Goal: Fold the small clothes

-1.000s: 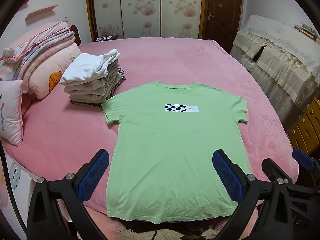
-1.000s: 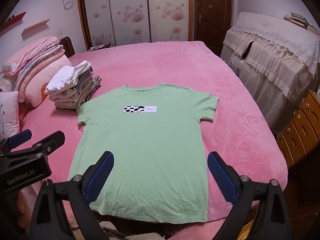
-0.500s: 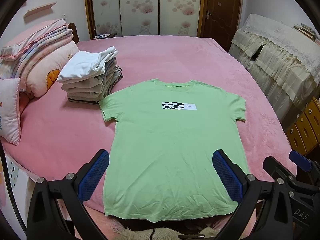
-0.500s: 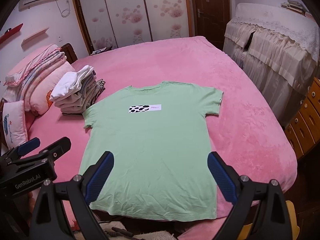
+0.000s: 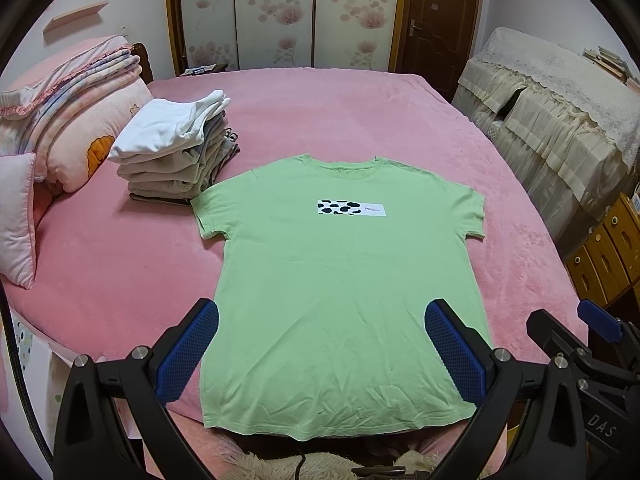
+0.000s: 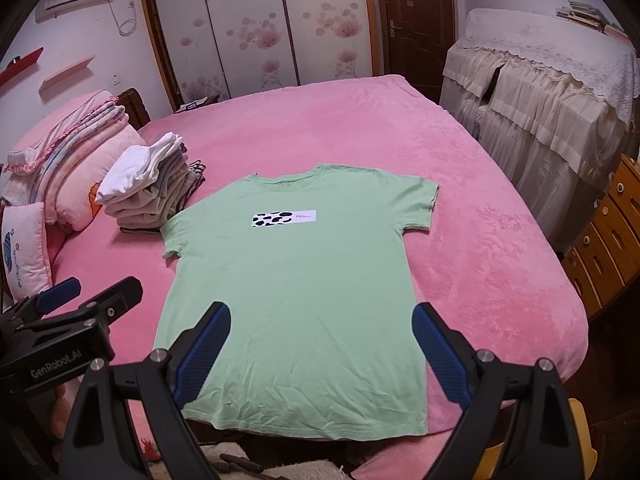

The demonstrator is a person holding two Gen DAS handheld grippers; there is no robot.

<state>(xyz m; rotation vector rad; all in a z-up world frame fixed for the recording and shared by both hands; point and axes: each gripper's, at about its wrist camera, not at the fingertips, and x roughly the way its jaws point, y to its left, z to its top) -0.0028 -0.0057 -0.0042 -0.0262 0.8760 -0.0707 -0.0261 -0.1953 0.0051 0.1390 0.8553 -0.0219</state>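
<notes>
A light green T-shirt (image 5: pixel 340 280) lies flat and spread out, front up, on the pink bed (image 5: pixel 120 264), hem toward me; it also shows in the right wrist view (image 6: pixel 296 280). It has a white chest label with black spots (image 5: pixel 350 208). My left gripper (image 5: pixel 320 344) is open and empty, held above the hem. My right gripper (image 6: pixel 320 348) is open and empty, also above the hem. The right gripper shows at the right edge of the left wrist view (image 5: pixel 580 344); the left gripper shows at the left of the right wrist view (image 6: pixel 76 312).
A stack of folded clothes with a white one on top (image 5: pixel 176 148) stands beside the shirt's left sleeve. Pillows and a folded quilt (image 5: pixel 64 120) lie at the far left. A cloth-covered cabinet (image 5: pixel 560 120) and wooden drawers (image 5: pixel 608 256) stand right of the bed.
Both grippers have pulled back and risen slightly, so the shirt's hem shows more fully. The shirt has not moved. Both grippers stay open.
</notes>
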